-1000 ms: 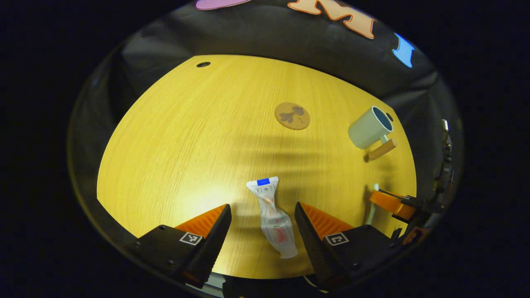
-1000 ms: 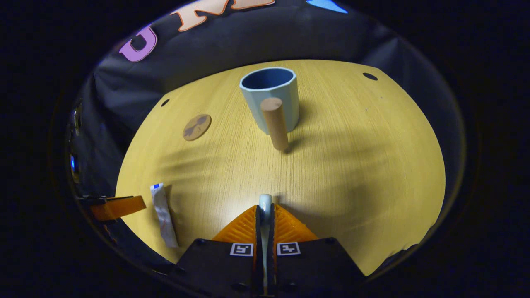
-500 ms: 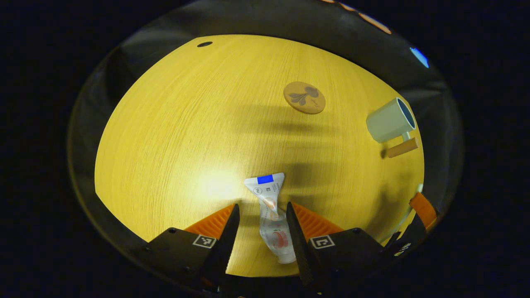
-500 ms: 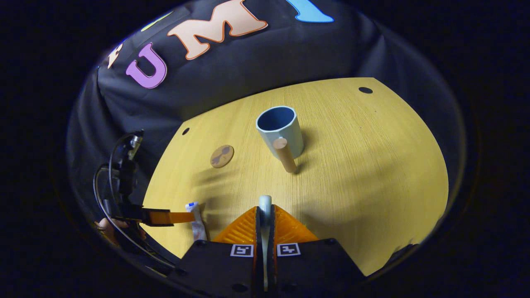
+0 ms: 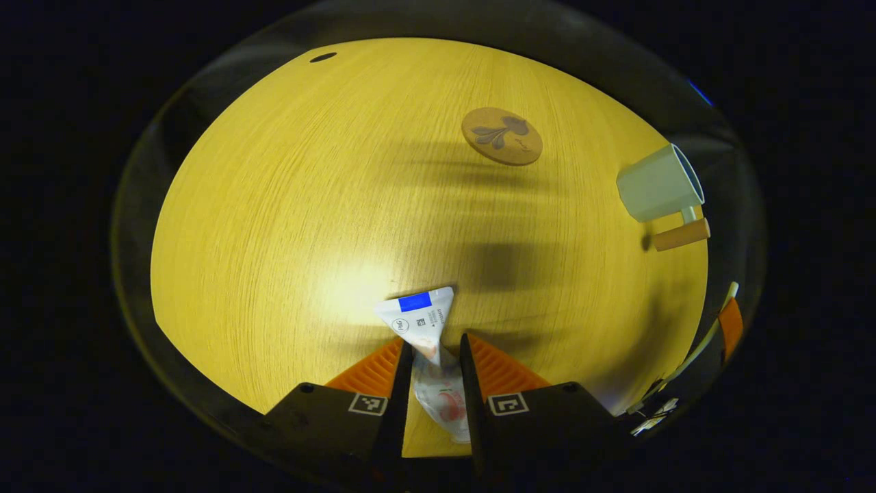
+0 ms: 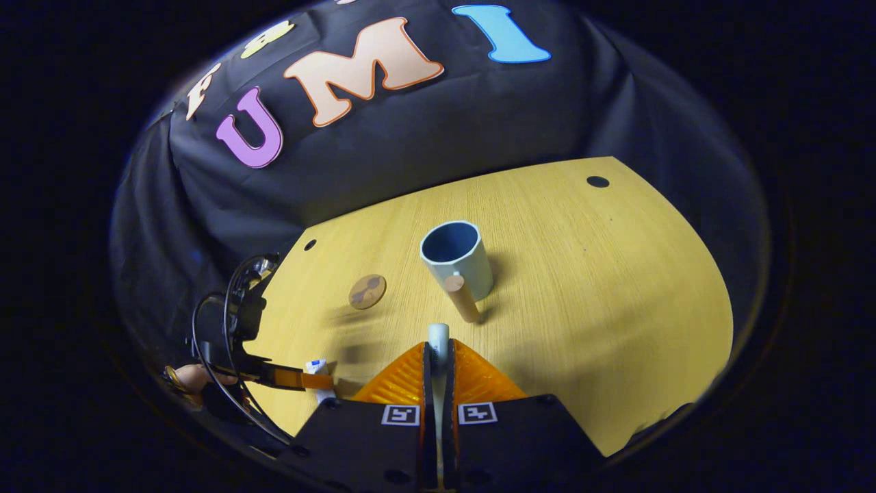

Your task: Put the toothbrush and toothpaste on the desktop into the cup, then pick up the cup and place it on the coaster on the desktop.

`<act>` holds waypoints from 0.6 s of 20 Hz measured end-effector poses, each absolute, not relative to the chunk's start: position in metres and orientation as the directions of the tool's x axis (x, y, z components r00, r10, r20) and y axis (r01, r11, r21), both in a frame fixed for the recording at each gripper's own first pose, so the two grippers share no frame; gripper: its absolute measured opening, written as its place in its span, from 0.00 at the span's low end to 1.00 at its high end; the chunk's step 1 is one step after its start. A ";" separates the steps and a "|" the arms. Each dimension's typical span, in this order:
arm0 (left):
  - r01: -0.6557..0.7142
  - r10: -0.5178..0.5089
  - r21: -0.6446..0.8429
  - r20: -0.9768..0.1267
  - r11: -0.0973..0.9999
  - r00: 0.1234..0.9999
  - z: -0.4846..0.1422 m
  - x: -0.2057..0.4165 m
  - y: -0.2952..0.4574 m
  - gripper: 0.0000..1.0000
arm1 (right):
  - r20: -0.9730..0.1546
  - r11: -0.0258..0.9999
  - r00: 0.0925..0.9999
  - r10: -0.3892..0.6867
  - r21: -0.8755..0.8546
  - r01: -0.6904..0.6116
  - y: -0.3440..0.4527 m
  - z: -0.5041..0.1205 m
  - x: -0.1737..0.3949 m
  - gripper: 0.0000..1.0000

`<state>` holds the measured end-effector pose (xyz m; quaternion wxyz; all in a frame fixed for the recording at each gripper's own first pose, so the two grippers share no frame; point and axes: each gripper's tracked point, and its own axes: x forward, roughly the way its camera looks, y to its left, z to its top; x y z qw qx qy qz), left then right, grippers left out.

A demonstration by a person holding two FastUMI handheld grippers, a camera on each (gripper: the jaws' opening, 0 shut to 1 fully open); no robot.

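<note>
Two grippers are at work on our yellow wooden desk (image 5: 287, 205). In the left gripper view, our left gripper (image 5: 436, 356) has its jaws pressed against both sides of the toothpaste (image 5: 424, 322), which lies on the desk. In the right gripper view, our right gripper (image 6: 438, 356) is clenched on the toothbrush (image 6: 438, 337), held above the desk. Ahead stands the cup (image 6: 457, 257), upright, with a wooden handle (image 6: 462, 298). We see the coaster (image 6: 367, 292) well apart to its left.

Wooden desk (image 5: 287, 205) with small holes (image 6: 597, 181), perhaps cable ports.
</note>
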<state>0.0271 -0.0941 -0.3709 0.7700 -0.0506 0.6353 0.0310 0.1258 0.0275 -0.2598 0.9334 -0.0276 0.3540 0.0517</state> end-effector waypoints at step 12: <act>-0.097 -0.131 -0.165 -0.949 0.982 0.286 -0.361 0.038 -0.094 0.07 | -0.549 0.984 0.832 0.075 -0.094 -0.151 0.016 -0.210 0.174 0.06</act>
